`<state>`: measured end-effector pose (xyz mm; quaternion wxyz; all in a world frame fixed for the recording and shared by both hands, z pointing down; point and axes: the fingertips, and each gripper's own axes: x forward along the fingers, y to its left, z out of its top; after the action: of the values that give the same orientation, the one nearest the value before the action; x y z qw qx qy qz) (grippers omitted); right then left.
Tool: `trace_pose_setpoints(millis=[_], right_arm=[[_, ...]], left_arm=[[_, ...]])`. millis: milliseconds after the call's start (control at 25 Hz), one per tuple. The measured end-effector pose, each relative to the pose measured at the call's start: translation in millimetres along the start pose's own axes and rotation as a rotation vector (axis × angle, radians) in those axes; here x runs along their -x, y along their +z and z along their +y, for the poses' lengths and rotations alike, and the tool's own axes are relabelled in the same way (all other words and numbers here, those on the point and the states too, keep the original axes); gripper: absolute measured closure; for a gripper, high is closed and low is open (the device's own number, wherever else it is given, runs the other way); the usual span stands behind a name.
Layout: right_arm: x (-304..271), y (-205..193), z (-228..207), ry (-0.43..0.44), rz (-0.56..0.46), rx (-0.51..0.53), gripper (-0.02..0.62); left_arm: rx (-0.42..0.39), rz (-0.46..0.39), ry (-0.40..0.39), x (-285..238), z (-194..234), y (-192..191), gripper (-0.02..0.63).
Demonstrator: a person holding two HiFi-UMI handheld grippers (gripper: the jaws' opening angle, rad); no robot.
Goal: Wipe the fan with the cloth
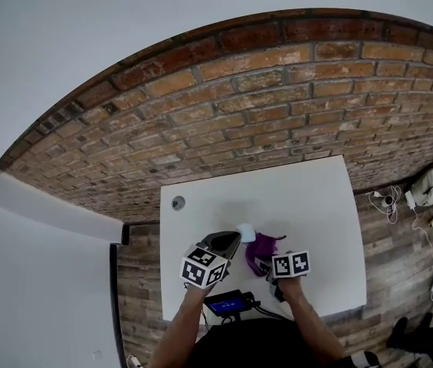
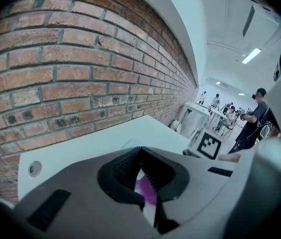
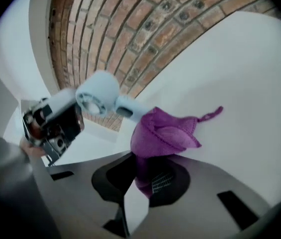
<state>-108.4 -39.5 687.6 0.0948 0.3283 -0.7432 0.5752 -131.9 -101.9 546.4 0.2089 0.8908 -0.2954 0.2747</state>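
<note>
The right gripper [image 3: 140, 166] pinches a purple cloth [image 3: 167, 133] in its fingers, bunched against the handle of the small pale-blue fan [image 3: 98, 94]. Both sit low centre in the head view, on the white counter [image 1: 300, 198]. The left gripper [image 2: 141, 151] has its fingers closed, just beside the fan's head.

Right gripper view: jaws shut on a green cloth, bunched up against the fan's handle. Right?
Not quite. The cloth is purple, not green. The right gripper view shows the right gripper shut on it, with the cloth bunched against the handle of the fan.
</note>
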Motion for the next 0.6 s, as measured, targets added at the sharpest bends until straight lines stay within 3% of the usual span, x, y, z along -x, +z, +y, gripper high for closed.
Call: trace_pose_setpoints(millis=[120,200,280,440,600], right_arm=[[37.4,74.3,-5.7,-0.008,-0.195,-0.022,0.548],[54.4,122.2,4.2,0.036,-0.309,-0.005,0.548],[58.0,155.9,25.1,0.102,-0.36,0.039,0.548],[32.4,179.7,67.3,0.224,-0.3,0.121,0.548],[10.2,160.1,77.9,0.236,-0.17,0.156,0.548]], left_arm=[[0.044,-0.012,-0.047,17.4,4.3,4.3,0.6],[0.051,0.03,-0.116,22.8,-6.1,-4.6,0.6],[0.054,0.088,-0.172,20.1,-18.9,-19.6,0.6],[0.069,0.147,-0.181,4.3,-28.2,-37.2,0.6],[0.11,0.137,-0.114,-2.7,-20.3,-38.8,0.6]])
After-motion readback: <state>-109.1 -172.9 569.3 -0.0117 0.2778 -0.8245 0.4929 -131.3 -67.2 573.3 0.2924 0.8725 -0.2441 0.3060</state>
